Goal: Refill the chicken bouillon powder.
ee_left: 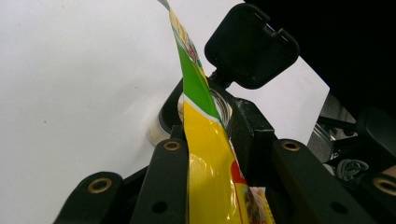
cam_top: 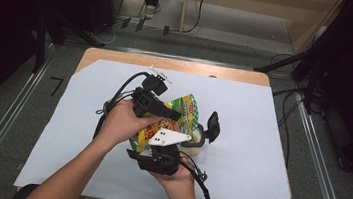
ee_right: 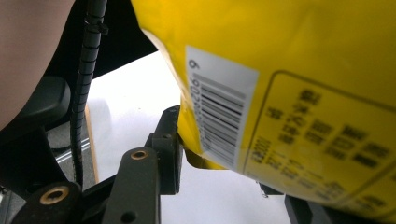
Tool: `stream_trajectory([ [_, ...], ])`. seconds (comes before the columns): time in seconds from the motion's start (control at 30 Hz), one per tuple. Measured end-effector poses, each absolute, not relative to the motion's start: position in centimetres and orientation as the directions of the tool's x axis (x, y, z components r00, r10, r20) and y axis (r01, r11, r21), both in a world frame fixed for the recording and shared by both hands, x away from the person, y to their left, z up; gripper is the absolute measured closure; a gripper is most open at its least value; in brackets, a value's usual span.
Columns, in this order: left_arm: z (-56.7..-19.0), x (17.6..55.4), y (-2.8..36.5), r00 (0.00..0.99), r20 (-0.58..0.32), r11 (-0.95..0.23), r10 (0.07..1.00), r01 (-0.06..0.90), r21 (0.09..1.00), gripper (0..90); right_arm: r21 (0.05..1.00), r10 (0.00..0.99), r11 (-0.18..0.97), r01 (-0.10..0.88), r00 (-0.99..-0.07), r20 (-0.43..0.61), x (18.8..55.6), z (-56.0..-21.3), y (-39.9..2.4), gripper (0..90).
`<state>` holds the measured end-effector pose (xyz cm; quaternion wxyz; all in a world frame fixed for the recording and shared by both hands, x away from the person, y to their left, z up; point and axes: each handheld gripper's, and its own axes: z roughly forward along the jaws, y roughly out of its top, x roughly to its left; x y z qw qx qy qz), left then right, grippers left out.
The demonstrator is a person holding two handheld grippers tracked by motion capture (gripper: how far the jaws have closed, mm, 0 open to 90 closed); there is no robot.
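A yellow and green snack bag [cam_top: 186, 108] hangs above the middle of the table between both grippers. My left gripper [cam_top: 172, 115] comes in from the left and is shut on the bag's edge [ee_left: 205, 168], which stands pinched between its jaws. My right gripper [cam_top: 158, 146] rises from below and is shut on the bag's lower corner; its left finger [ee_right: 169, 140] presses the barcode side [ee_right: 303, 70], while the bag hides the other finger. Just past the bag, a small glass jar [ee_left: 219, 100] stands on the table with its black flip lid [ee_left: 252, 46] swung open.
A white sheet [cam_top: 261, 129] covers the wooden table [cam_top: 178, 65]. The jar [cam_top: 196, 141] and its lid [cam_top: 213, 125] sit right of the hands. A person's feet [cam_top: 150, 10] stand beyond the far edge, with black stands and cables at both sides.
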<state>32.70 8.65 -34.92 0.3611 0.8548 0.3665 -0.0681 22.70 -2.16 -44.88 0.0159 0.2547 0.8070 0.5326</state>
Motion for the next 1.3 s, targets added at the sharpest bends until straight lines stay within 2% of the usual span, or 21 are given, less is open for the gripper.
stream_trajectory([
  [0.83, -34.95, 32.71, 8.62, 0.724, -0.388, -0.466, 0.57, 0.675, 0.572, 75.9, 0.866, 0.434, 0.307, 0.395, -0.868, 0.242, 22.55, -44.81, -2.14, 58.9],
  [1.03, -34.61, 32.84, 9.02, 0.725, -0.405, -0.456, 0.556, 0.674, 0.581, 75.5, 0.878, 0.44, 0.309, 0.365, -0.874, 0.208, 22.24, -44.51, -2.07, 59.4],
  [1.3, -34.63, 32.44, 8.42, 0.736, -0.374, -0.474, 0.564, 0.66, 0.583, 74.8, 0.869, 0.436, 0.307, 0.389, -0.869, 0.235, 22.56, -44.93, -2.11, 60.4],
])
